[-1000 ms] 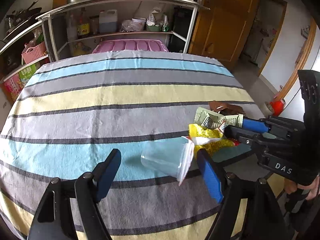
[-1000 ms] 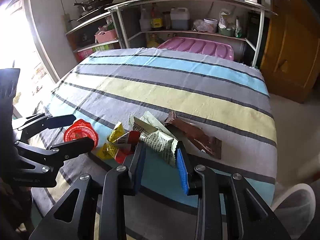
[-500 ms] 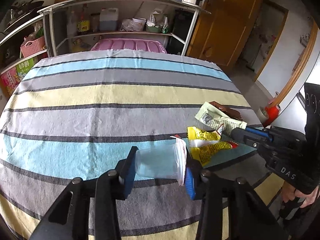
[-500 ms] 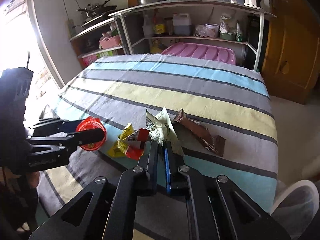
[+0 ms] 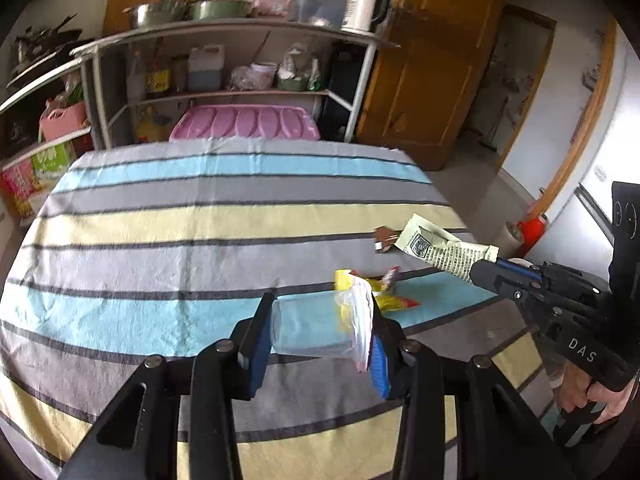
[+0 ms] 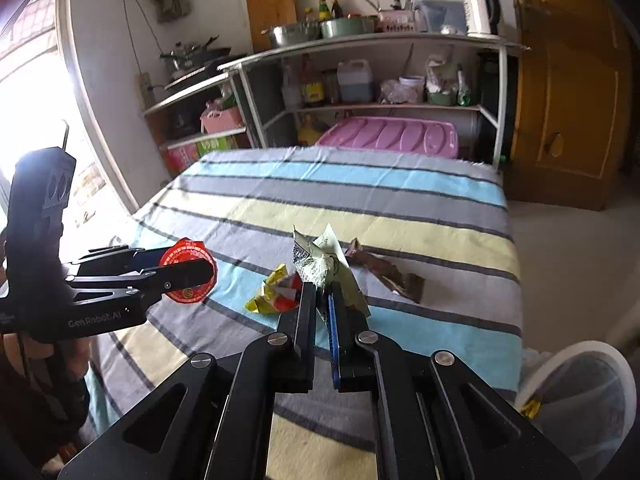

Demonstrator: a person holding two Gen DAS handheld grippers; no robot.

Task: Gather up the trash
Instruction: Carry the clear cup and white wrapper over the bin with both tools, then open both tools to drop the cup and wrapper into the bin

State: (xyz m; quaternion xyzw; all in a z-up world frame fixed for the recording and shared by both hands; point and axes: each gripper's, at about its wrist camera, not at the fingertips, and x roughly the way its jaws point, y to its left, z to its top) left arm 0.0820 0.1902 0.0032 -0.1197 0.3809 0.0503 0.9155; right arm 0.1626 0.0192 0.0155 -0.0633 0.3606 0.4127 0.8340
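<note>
My left gripper (image 5: 316,332) is shut on a clear plastic cup (image 5: 316,328) with a red foil lid, held on its side above the striped table; it also shows in the right wrist view (image 6: 188,270). My right gripper (image 6: 322,300) is shut on a pale green printed wrapper (image 6: 320,264), lifted off the cloth; the wrapper also shows in the left wrist view (image 5: 440,250). A yellow and red wrapper (image 6: 274,292) and a brown wrapper (image 6: 386,270) lie on the table.
The table has a striped cloth (image 6: 360,184). A white bin (image 6: 580,404) with a liner stands on the floor at the table's near right corner. Metal shelves (image 6: 360,76) with kitchenware and a pink lid (image 6: 388,136) stand behind the table. A wooden cabinet (image 6: 568,100) is at right.
My left gripper closed on the cup and lifted it. My right gripper closed on the green wrapper and raised it off the cloth.
</note>
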